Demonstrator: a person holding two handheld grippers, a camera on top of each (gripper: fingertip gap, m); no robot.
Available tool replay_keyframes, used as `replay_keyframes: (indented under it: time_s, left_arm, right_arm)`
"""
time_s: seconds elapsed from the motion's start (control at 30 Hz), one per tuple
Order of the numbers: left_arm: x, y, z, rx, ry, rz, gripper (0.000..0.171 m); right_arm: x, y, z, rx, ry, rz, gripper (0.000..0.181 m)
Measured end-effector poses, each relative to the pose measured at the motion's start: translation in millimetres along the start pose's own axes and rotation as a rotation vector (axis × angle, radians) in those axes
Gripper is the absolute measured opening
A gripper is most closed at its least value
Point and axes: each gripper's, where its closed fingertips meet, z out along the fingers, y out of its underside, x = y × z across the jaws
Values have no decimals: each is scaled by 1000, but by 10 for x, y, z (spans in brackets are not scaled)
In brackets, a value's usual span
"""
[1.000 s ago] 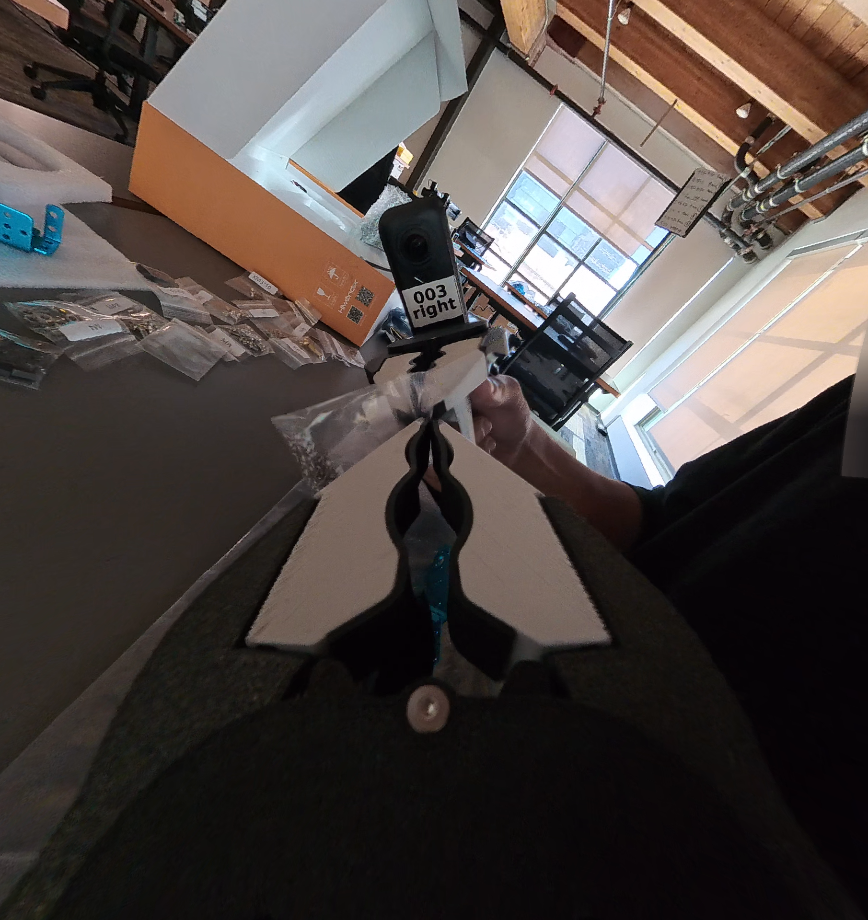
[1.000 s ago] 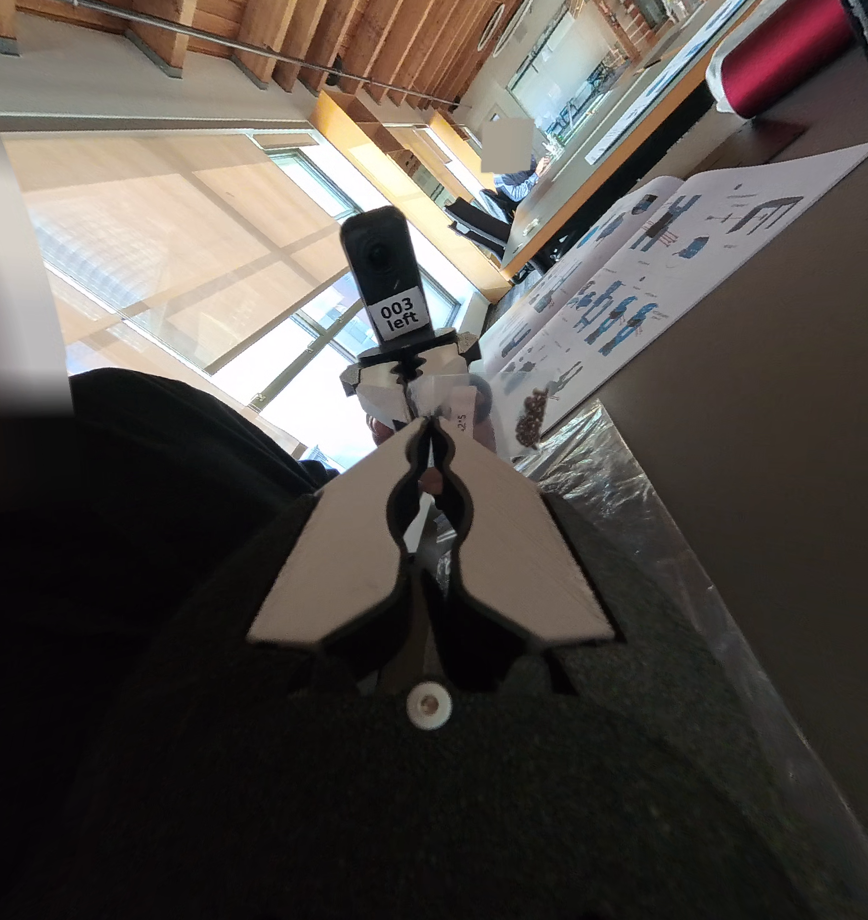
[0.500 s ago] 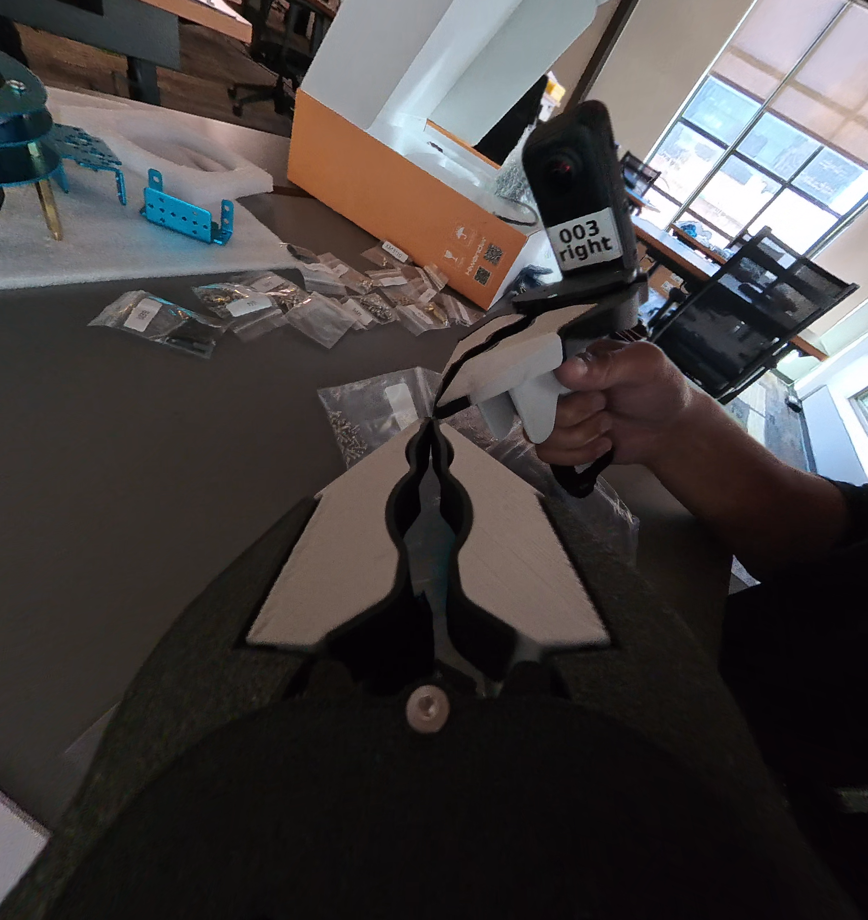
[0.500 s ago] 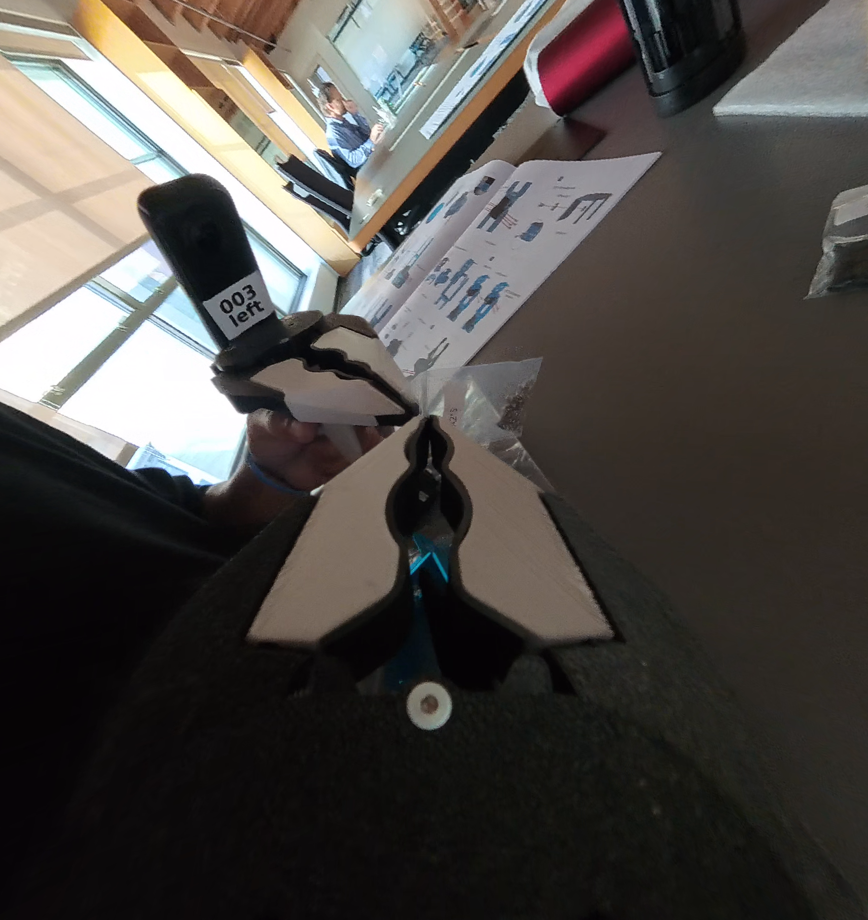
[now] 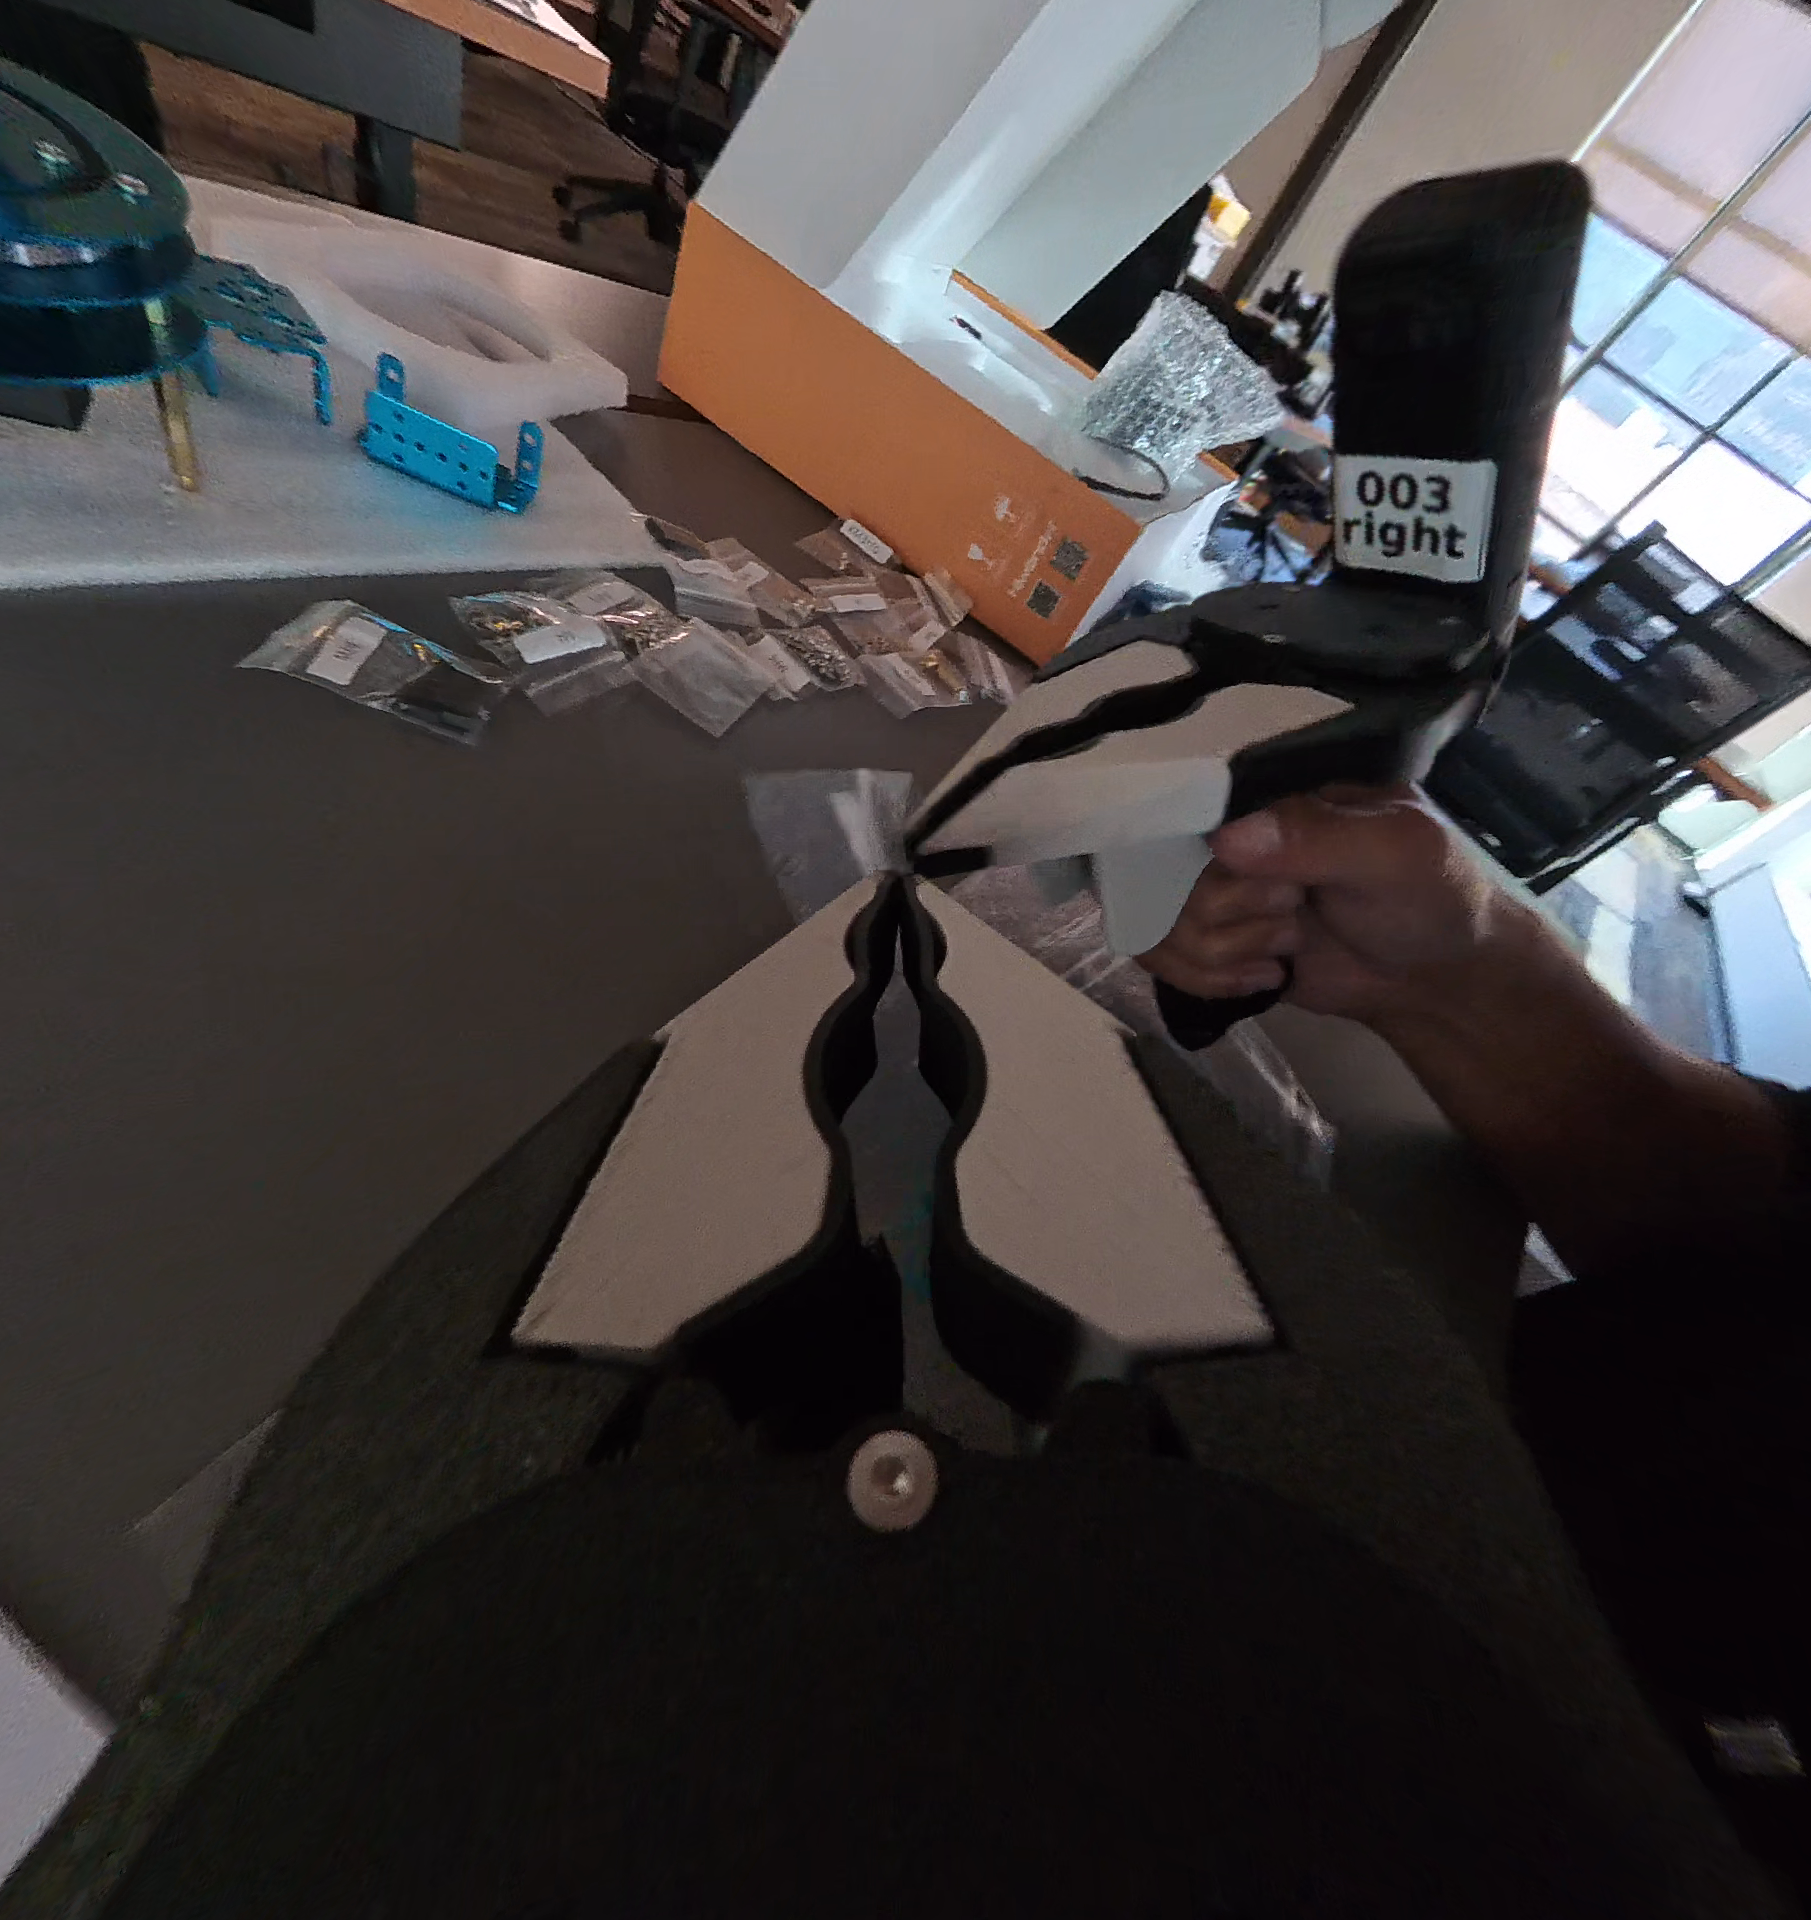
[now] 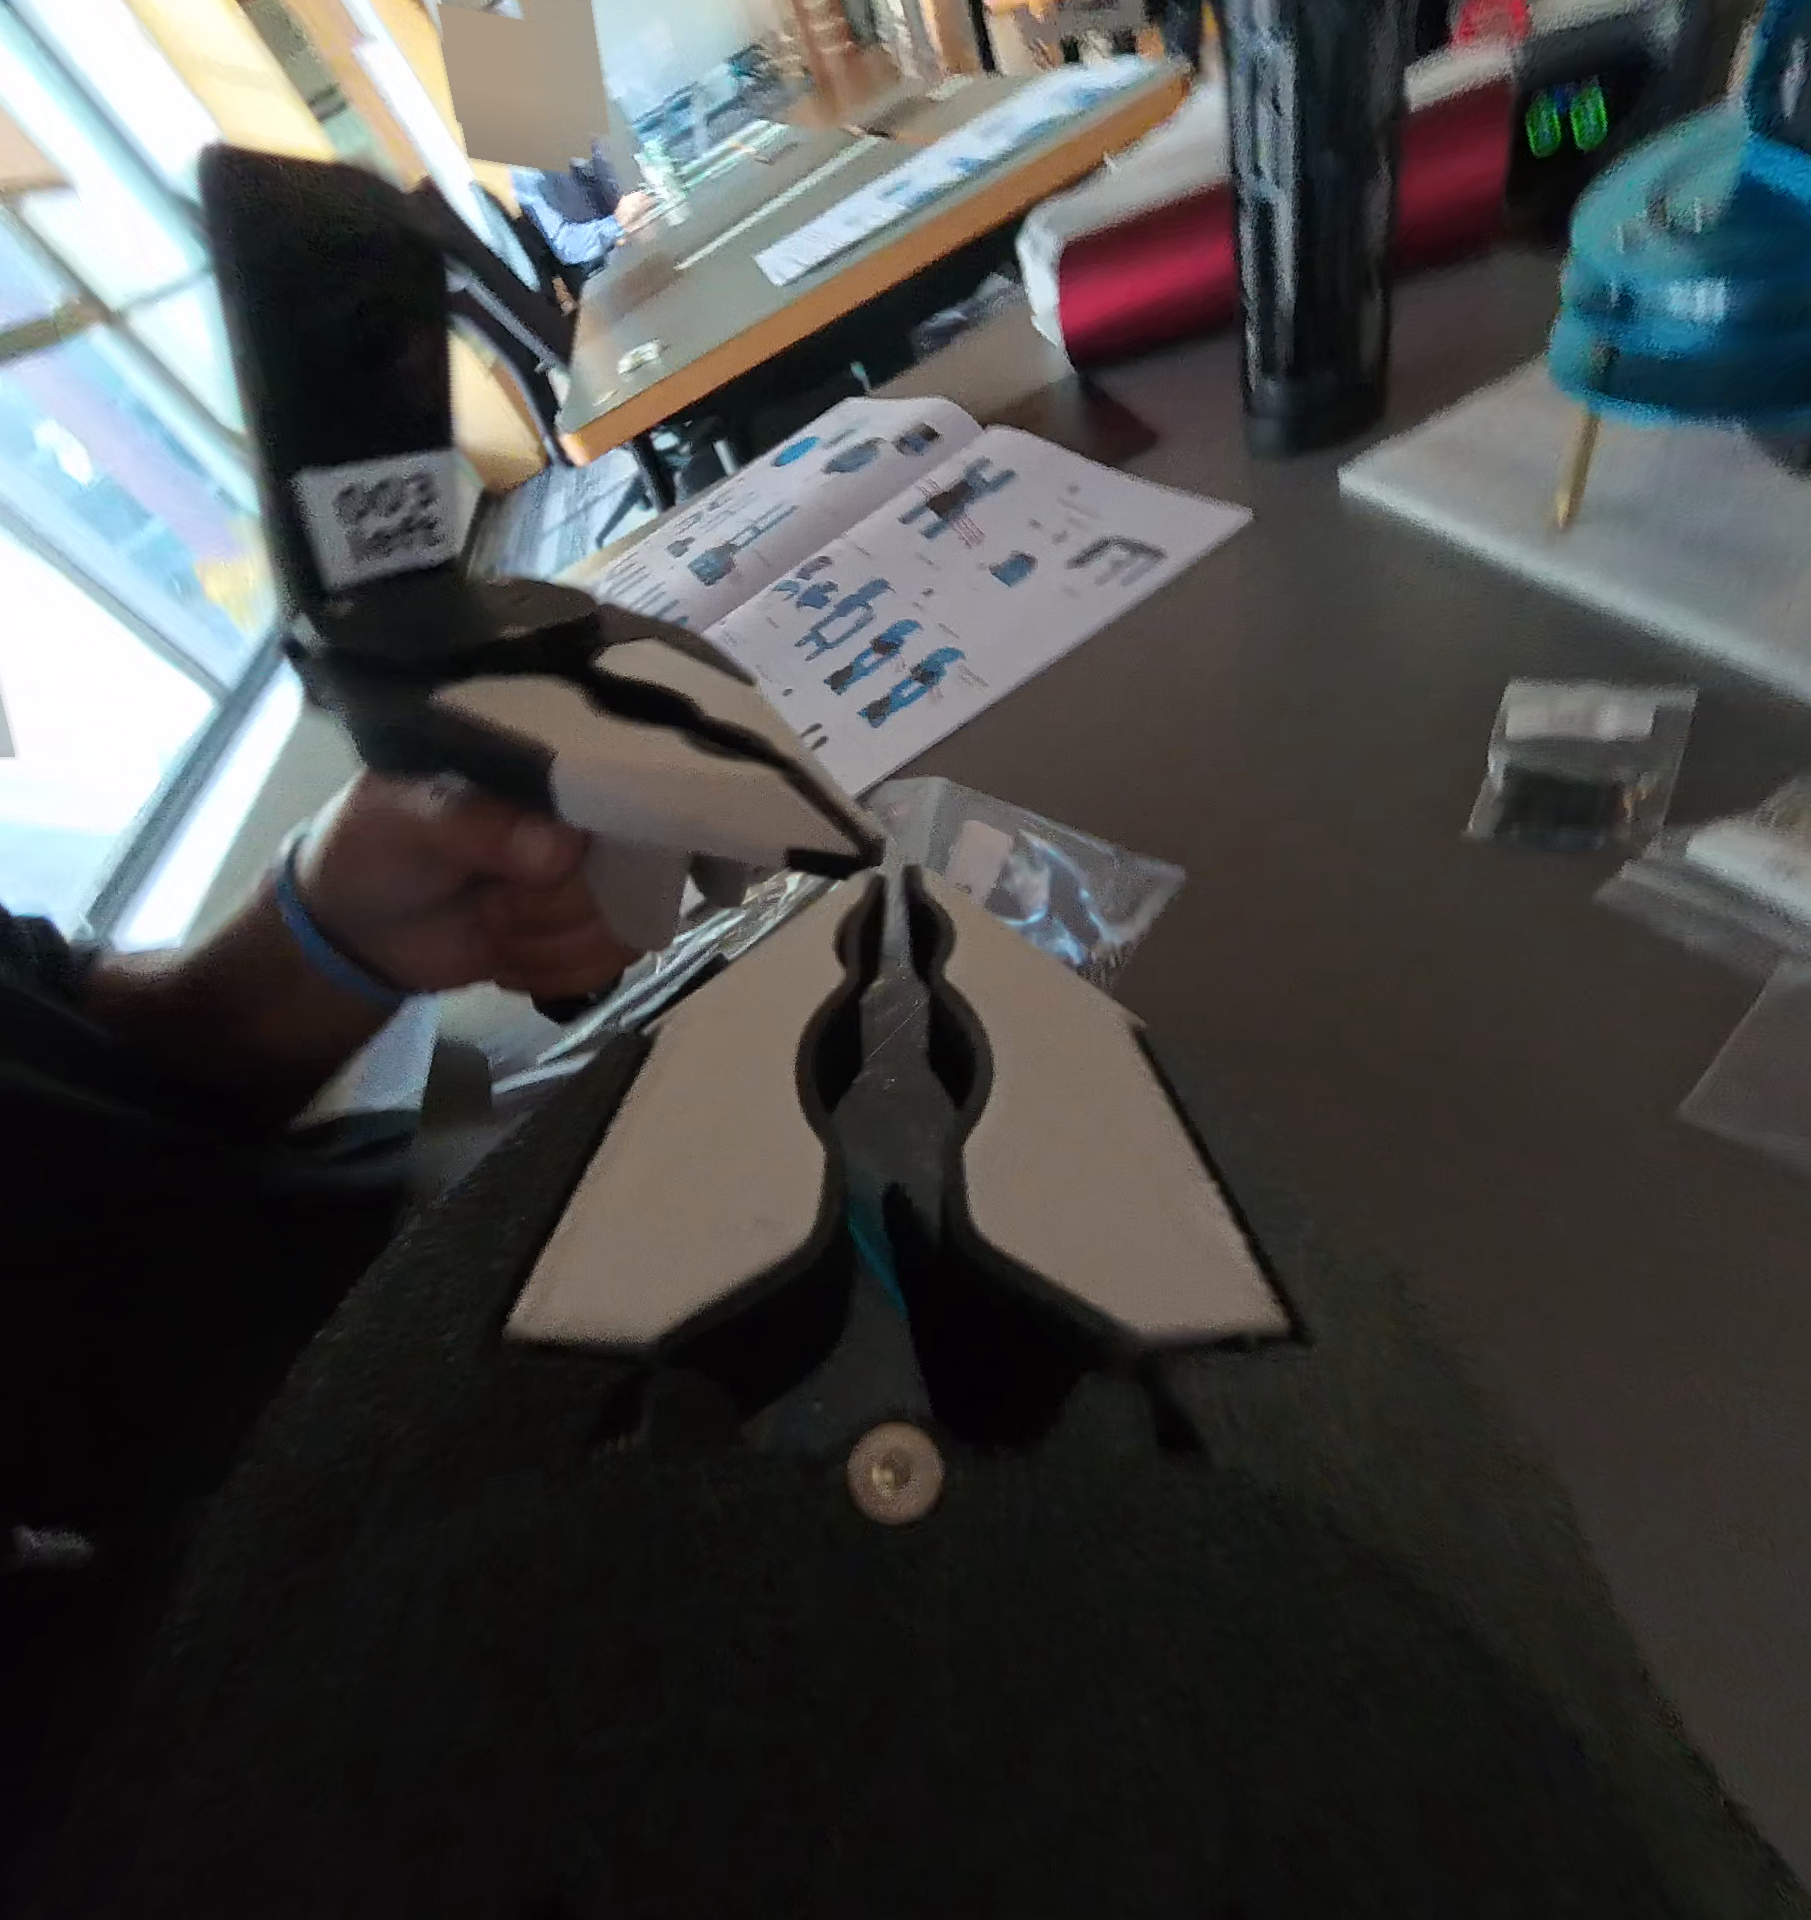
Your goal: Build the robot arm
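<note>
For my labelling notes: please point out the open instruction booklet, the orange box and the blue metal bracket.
open instruction booklet [image 6: 911,592], right wrist view, right page.
orange box [image 5: 859,436], left wrist view, orange side wall.
blue metal bracket [image 5: 433,455], left wrist view, perforated flat face.

Blurred blue assembly [image 6: 1711,260] cut by the frame edge; clear bag's [image 6: 1026,873] contents indistinct.

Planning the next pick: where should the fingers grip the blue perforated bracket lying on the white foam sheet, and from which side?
Likely from above, pinching across the long flat middle of the blue bracket: its end tabs appear to stand upright on the white foam sheet, leaving the long edges free.
</note>
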Motion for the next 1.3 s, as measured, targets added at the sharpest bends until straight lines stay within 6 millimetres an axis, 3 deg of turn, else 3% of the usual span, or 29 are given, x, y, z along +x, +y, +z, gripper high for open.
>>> replay_keyframes:
  time_s: [0.07,0.17,0.27,0.37,0.43,0.53,0.67,0.93,1.13,1.3]
  left_arm:
    - [47,-35,-6,-20,48,-40,0]
    - [149,-84,-22,-62,136,-106,0]
    - [293,-105,-35,-119,261,-218,0]
    - [422,-35,-46,-205,371,-291,0]
    - [461,24,-59,-248,414,-328,0]
    - [506,85,-82,-288,446,-349,0]
    - [593,84,-128,-302,496,-366,0]
    - [522,193,-168,-342,439,-321,0]
    - [532,127,-238,-335,434,-221,0]
    - [522,-5,-376,-266,411,-141,0]
  right_arm:
    - [13,-12,-109,-14,43,-219,37]
    - [55,12,-204,-15,126,-487,55]
    - [-80,64,-136,-4,103,-572,74]
    - [-147,109,-103,-4,106,-659,74]
    - [-212,129,-121,2,82,-690,56]
    - [-297,140,-153,9,32,-691,46]
    - [-366,145,-149,14,3,-695,48]
    - [-414,153,-179,8,-24,-703,26]
    - [-421,136,-167,30,-46,-644,42]
    - [-467,-42,-280,122,-215,-335,70]
